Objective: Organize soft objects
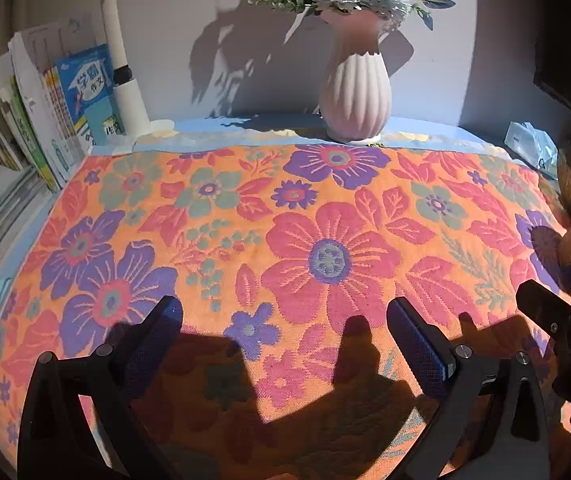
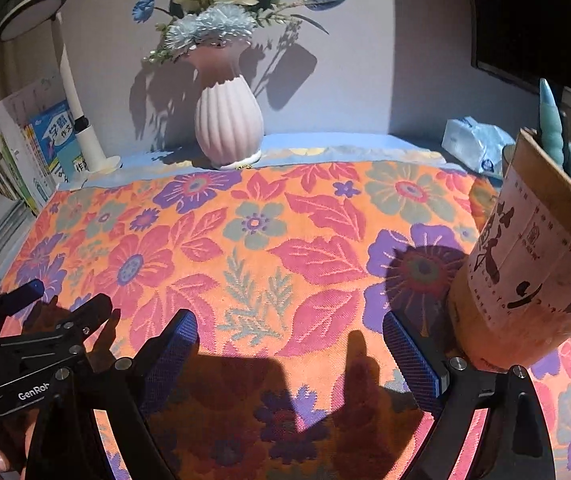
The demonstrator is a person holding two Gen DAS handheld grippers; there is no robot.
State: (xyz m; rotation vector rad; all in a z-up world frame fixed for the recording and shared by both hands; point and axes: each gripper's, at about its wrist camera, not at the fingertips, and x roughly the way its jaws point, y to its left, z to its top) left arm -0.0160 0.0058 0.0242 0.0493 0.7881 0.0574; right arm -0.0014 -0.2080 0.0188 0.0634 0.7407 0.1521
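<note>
An orange cloth with red, purple and green flowers [image 1: 285, 232] [image 2: 269, 248] lies spread flat over the desk and fills both views. My left gripper [image 1: 285, 312] hovers low over its near edge, open, nothing between its blue pads. My right gripper [image 2: 290, 326] stands beside it to the right, also open and empty above the cloth. In the left wrist view the right gripper [image 1: 557, 304] shows at the right edge. In the right wrist view the left gripper [image 2: 65, 296] shows at the lower left.
A pink ribbed vase [image 1: 355, 96] [image 2: 229, 128] with flowers stands at the cloth's far edge. Books [image 1: 45, 120] and a white lamp [image 2: 73, 92] are at the far left. A brown pen holder [image 2: 533, 272] sits on the cloth's right side, a tissue pack [image 2: 473, 144] behind it.
</note>
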